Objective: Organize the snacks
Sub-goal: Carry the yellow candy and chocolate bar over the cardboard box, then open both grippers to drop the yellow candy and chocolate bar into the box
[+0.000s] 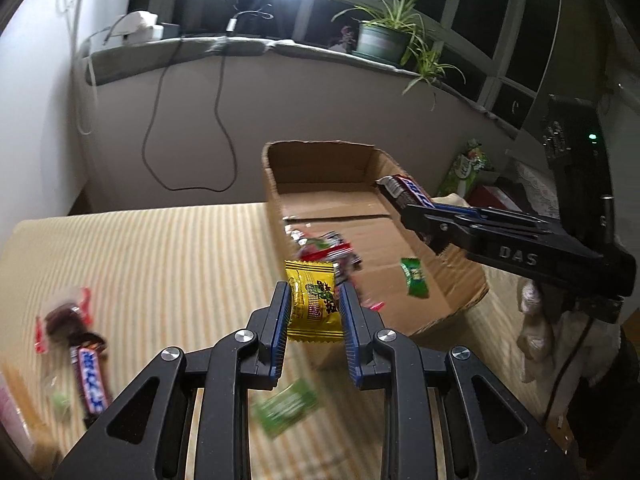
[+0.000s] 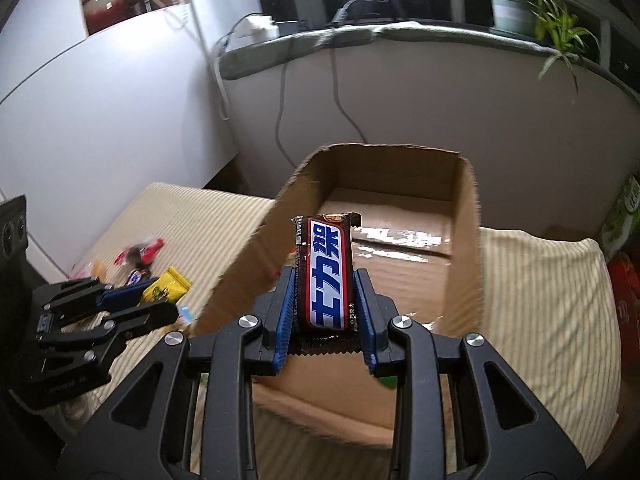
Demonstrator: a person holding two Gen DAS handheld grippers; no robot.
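Right gripper (image 2: 326, 300), pinching the chocolate bar (image 2: 326, 272), should clear the cardboard box (image 2: 466, 216) rim at frame centre before letting go

The black plastic right gripper (image 1: 404, 210) is showing raised letters "DAS"; the brown chocolate bar (image 2: 326, 274) is showing "士力架".

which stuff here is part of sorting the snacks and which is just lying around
Part of the job: yellow packet in left gripper; chocolate bar in right gripper; cardboard box; loose snacks on striped cover.
Lying about: potted plant; cables.
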